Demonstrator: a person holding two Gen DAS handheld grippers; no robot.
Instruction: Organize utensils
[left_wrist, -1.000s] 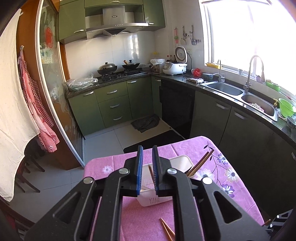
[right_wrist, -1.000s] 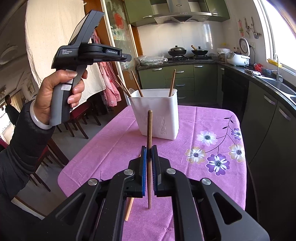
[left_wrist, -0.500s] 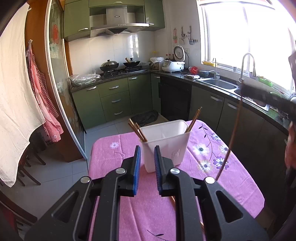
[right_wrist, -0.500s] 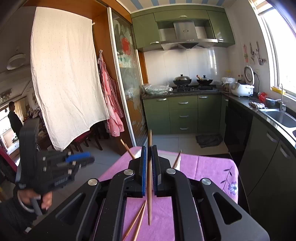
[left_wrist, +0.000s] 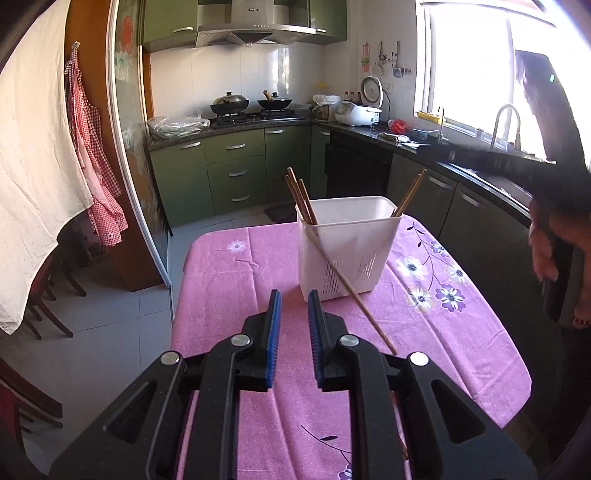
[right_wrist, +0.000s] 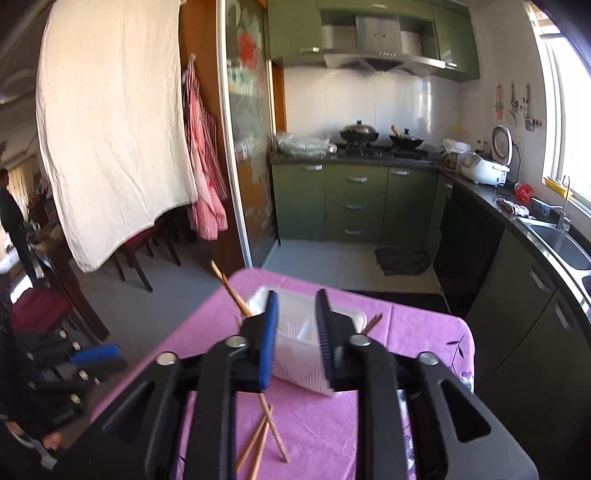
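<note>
Nearest in the left wrist view, the left gripper (left_wrist: 292, 321) hangs over the pink flowered tablecloth (left_wrist: 236, 280) with its blue pads a narrow gap apart and nothing between them — unclenched, gripping nothing. Just beyond it a single chopstick (left_wrist: 351, 291) slants from the cloth up against the front wall of the white slotted utensil holder (left_wrist: 347, 254); more chopsticks (left_wrist: 301, 197) stand inside, leaning at its left and right corners. In the right wrist view, the right gripper (right_wrist: 296, 325) is above the holder, its jaws having just been opening, and nothing is between them. Below it loose chopsticks (right_wrist: 258, 439) lie crossed on the cloth. Farther back are the green kitchen cabinets (left_wrist: 236, 173) and the stove with two pans (left_wrist: 251, 103).
</note>
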